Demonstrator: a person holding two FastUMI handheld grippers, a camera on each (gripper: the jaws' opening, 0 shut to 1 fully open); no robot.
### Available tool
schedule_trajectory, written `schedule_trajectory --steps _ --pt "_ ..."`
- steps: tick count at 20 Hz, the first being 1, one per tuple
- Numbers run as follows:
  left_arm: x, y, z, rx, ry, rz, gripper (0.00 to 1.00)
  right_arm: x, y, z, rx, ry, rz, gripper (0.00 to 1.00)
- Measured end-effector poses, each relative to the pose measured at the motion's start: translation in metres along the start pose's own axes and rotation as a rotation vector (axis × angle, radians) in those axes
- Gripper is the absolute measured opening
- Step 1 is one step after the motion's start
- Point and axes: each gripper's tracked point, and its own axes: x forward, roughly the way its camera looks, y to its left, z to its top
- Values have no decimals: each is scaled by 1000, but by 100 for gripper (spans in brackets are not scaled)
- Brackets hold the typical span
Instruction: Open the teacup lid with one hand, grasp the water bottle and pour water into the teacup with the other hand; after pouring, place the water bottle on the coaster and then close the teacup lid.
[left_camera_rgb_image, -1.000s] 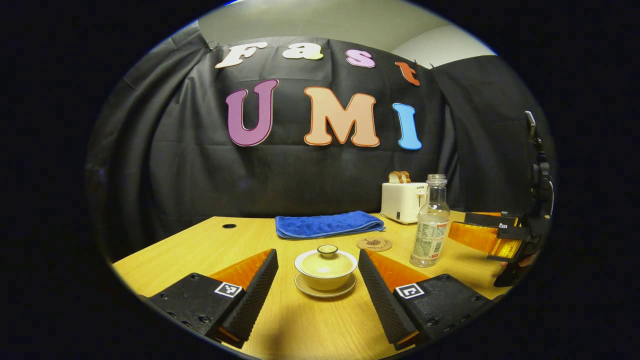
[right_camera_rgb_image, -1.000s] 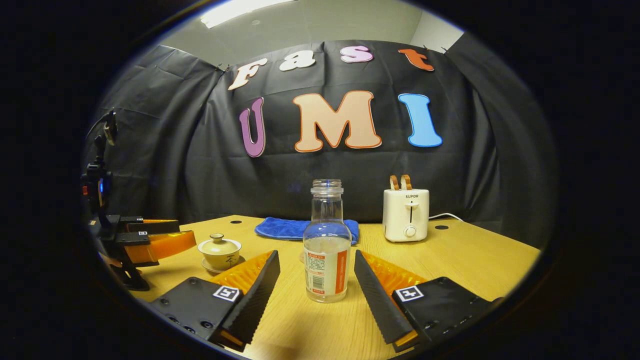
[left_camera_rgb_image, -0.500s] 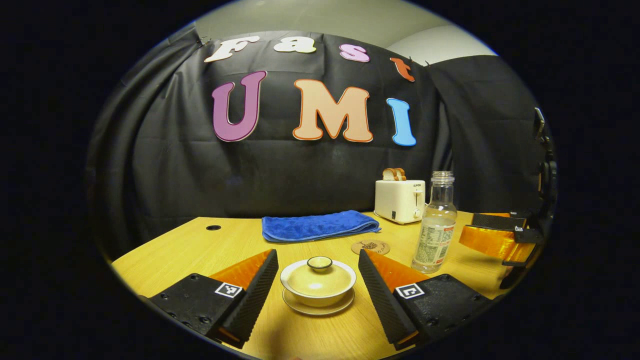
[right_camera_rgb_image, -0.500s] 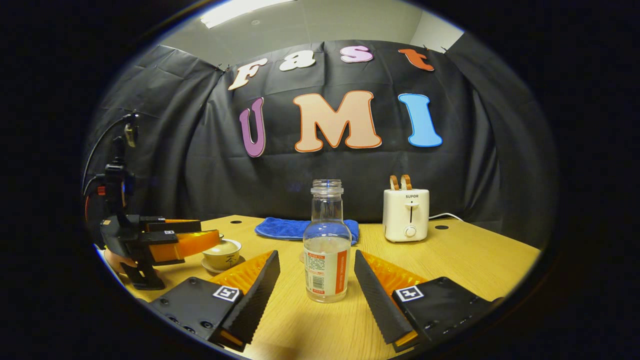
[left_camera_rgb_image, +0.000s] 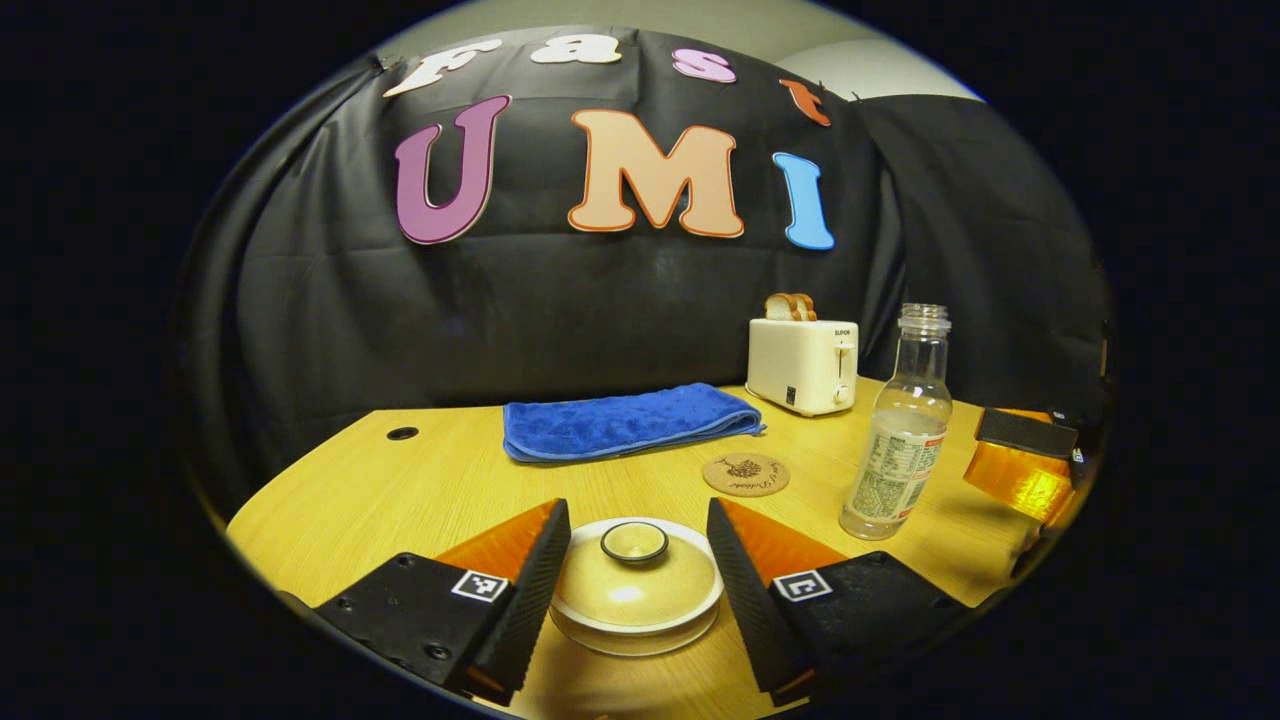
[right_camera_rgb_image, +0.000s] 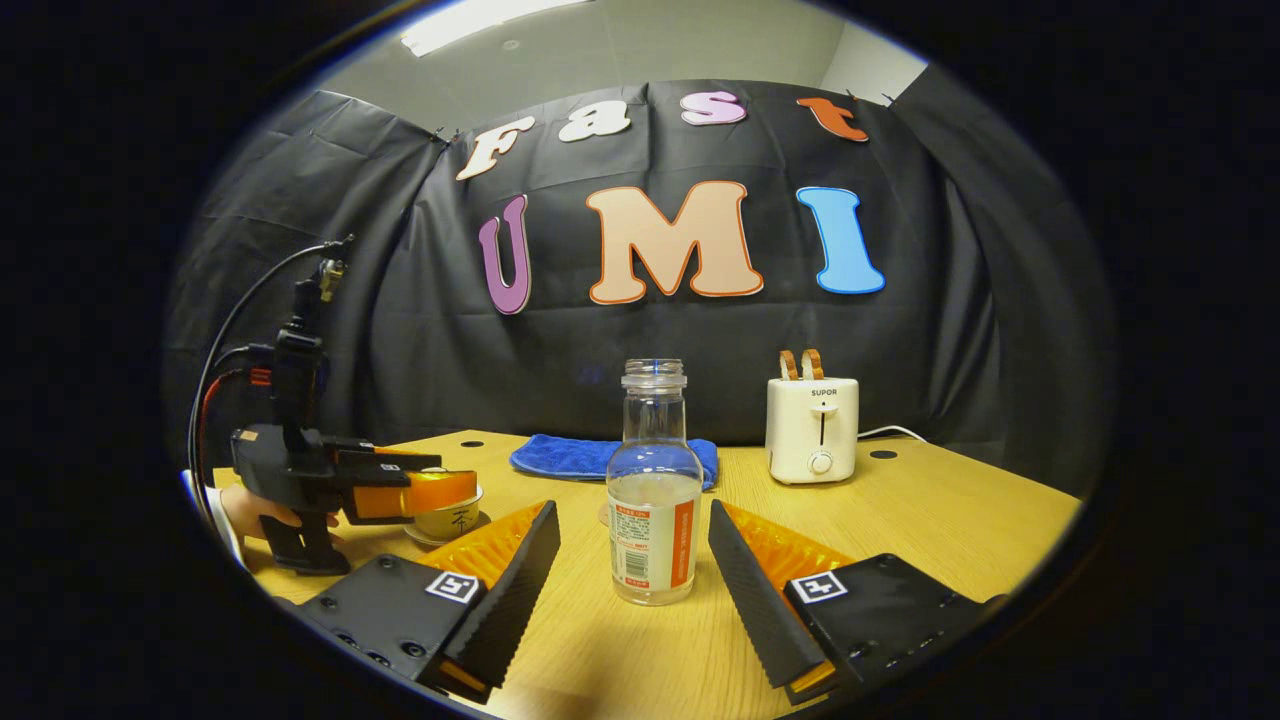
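Straddling the lidded teacup (left_camera_rgb_image: 636, 585), the left gripper (left_camera_rgb_image: 636, 590) has its jaws spread wide, one finger on each side of the lid, neither visibly pressing on it. The teacup sits on its saucer at the near edge of the wooden table (left_camera_rgb_image: 420, 480). Just beyond lies the round coaster (left_camera_rgb_image: 746, 474), with the water bottle (left_camera_rgb_image: 897, 425) upright to its right. The right gripper (right_camera_rgb_image: 634, 590) is wide too, its fingers flanking that uncapped bottle without touching. Farther back lie a blue towel (left_camera_rgb_image: 625, 421) and a white toaster (left_camera_rgb_image: 802, 363)
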Motion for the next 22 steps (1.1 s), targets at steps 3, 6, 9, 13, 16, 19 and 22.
schedule_trajectory --steps 3,6,9,13,16,19,22 --pt "4 -1 0 5 5 -5 63 0 0 1 0 0 0 99" --pt "4 -1 0 0 1 -11 49 0 0 0 0 0 0 99" --pt "4 1 2 -11 -4 -4 30 -1 1 0 0 0 4 99" --pt "4 1 0 -13 -4 4 29 -1 1 0 0 1 4 96" --pt "4 1 4 -18 -22 7 28 -1 1 -1 0 0 4 94" --pt "0 3 13 -20 -85 24 28 0 3 0 1 0 12 96" --pt "-4 5 18 -16 -126 38 28 0 3 -1 0 0 12 96"
